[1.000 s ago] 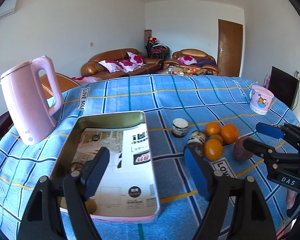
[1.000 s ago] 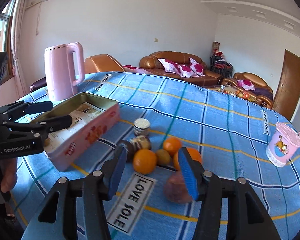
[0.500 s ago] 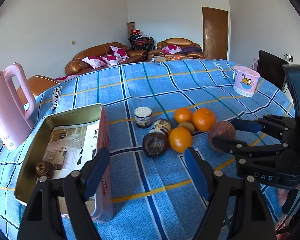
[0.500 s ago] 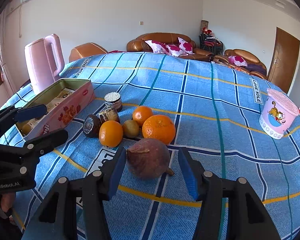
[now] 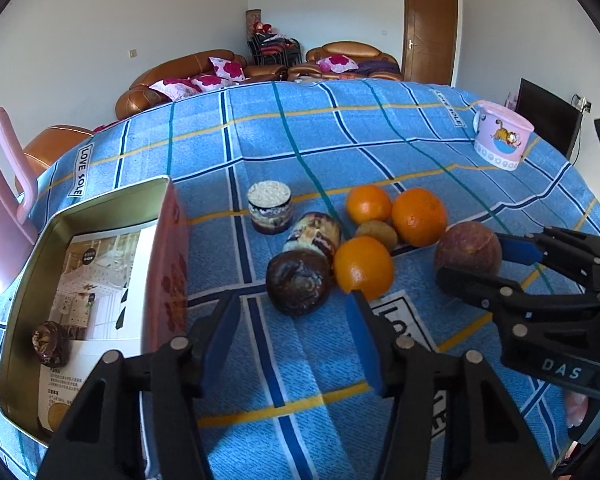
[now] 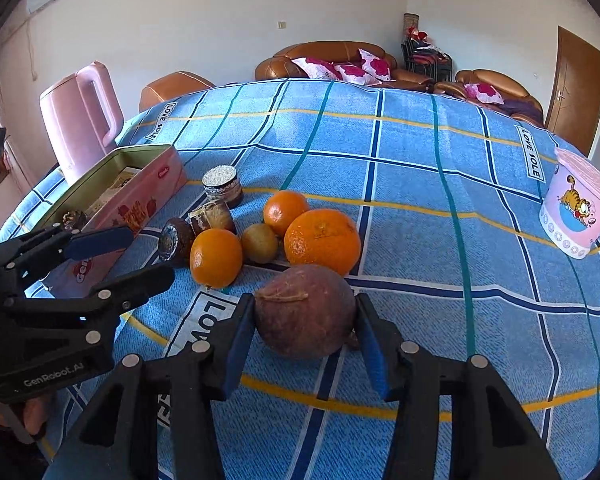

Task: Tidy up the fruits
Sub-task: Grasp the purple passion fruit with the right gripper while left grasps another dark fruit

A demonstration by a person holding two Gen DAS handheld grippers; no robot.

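right gripper low over the blue checked tablecloth, jaws just closing, blue pads flanking the big reddish-brown round fruit. left pad looks to touch its skin; right pad sits at its edge, contact there cannot be told for sure. fruit rests on the cloth.

left gripper hovers short of the dark chocolate cake roll, jaws just narrowing to a middling gap, nothing between the pads.

fruit cluster just behind the brown fruit: large orange, smaller orange behind it, kiwi between them, a third orange at left, all touching or nearly so. beside that, a second cake roll lying on its side and a small upright dessert cup with white topping.

open pink tin box at left, printed leaflet lining it, one small chocolate cake in its near corner. pink kettle behind the tin. pink cartoon-cat cup stands well apart at far right.
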